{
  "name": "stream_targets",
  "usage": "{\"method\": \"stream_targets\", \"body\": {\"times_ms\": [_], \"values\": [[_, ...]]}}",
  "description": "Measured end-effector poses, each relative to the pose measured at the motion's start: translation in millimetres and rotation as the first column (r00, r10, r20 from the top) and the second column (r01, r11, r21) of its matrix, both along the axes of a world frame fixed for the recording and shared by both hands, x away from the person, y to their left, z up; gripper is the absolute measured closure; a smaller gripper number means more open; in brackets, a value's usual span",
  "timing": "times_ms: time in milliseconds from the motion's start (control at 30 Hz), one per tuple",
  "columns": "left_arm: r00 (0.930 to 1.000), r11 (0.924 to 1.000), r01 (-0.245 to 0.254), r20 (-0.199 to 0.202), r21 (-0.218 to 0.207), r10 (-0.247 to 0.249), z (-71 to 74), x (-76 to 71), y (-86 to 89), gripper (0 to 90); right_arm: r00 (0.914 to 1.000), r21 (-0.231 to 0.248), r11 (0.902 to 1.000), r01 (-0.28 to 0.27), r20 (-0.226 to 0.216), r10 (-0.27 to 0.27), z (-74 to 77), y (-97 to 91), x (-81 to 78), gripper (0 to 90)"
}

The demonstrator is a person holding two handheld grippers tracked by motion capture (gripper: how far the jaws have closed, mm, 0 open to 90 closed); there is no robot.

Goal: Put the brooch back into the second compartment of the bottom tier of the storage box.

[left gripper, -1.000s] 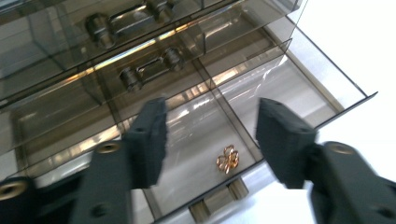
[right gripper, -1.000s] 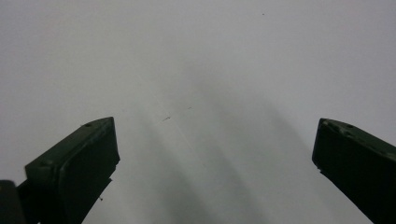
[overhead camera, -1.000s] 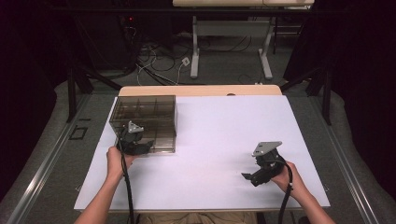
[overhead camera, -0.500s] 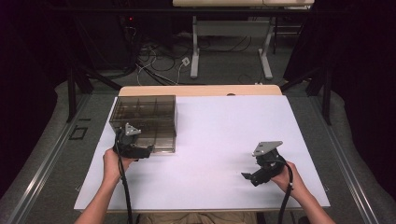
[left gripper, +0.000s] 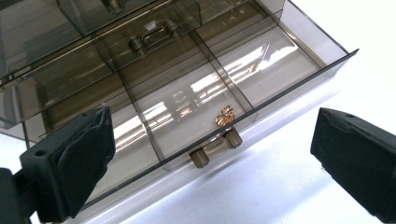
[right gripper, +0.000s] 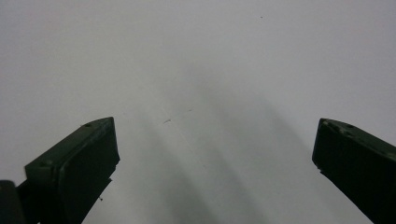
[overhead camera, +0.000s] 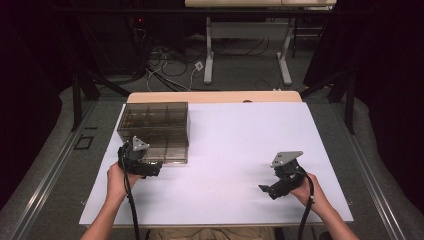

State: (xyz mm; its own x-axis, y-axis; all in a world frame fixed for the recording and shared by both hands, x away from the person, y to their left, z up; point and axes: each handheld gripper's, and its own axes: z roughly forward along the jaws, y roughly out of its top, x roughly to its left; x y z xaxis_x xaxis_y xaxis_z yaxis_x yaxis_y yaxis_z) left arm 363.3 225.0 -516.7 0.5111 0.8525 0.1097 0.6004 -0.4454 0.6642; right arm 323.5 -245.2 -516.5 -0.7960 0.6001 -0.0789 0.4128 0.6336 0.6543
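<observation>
- Smoky plastic drawer (left gripper: 196, 98) is pulled out of the box (overhead camera: 155, 125), a gold charm (left gripper: 225, 115) inside.
- Left gripper (left gripper: 210, 154) has just opened wide off the handle (left gripper: 215, 148), holding nothing.
- Right gripper (right gripper: 215, 154) waits wide open, empty.
- Pushing it shut is probably left.

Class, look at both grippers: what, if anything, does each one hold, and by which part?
Nothing is held. The left gripper, just opened, stands apart from the smoky transparent plastic drawer's handle; the right gripper is open over the white tabletop.

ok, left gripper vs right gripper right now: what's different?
The left gripper sits at the smoky drawer box, its jaws, which have just been opening, flanking the pulled-out drawer's handle. The right gripper faces bare white table, apart from the box. Both stand wide open, holding nothing.
</observation>
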Motion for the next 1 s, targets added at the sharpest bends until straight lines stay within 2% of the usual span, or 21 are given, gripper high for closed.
{"method": "stream_targets", "body": {"times_ms": [167,300,333,400,1000], "values": [[0.9999,0.9999,-0.014,-0.009,0.006,0.014,-0.9,-3.2,5.1,0.0,0.9999,0.001,1.0,0.008,-0.008,-0.008,0.5,-0.2,-1.1,0.0],[0.9995,0.9998,-0.022,-0.022,0.0,0.022,-3.6,-5.0,7.7,0.0,1.0,0.002,1.0,0.008,0.002,-0.008,0.6,-0.4,-1.4,0.0],[0.9995,0.9996,-0.022,-0.024,0.016,0.023,-3.0,-5.0,8.8,0.0,0.9999,0.001,1.0,0.01,0.003,-0.01,0.7,-0.3,-1.5,0.0],[0.9993,0.9995,-0.03,-0.024,0.009,0.03,-4.0,-5.6,9.7,0.0,0.9999,0.002,0.9999,0.012,0.001,-0.012,0.7,-0.2,-1.6,0.0],[0.9969,0.9988,-0.046,-0.064,0.017,0.047,-8.5,-2.3,14.4,0.3,1.0,-0.006,1.0,-0.002,0.005,0.002,1.1,-0.2,-1.3,0.0]]}}
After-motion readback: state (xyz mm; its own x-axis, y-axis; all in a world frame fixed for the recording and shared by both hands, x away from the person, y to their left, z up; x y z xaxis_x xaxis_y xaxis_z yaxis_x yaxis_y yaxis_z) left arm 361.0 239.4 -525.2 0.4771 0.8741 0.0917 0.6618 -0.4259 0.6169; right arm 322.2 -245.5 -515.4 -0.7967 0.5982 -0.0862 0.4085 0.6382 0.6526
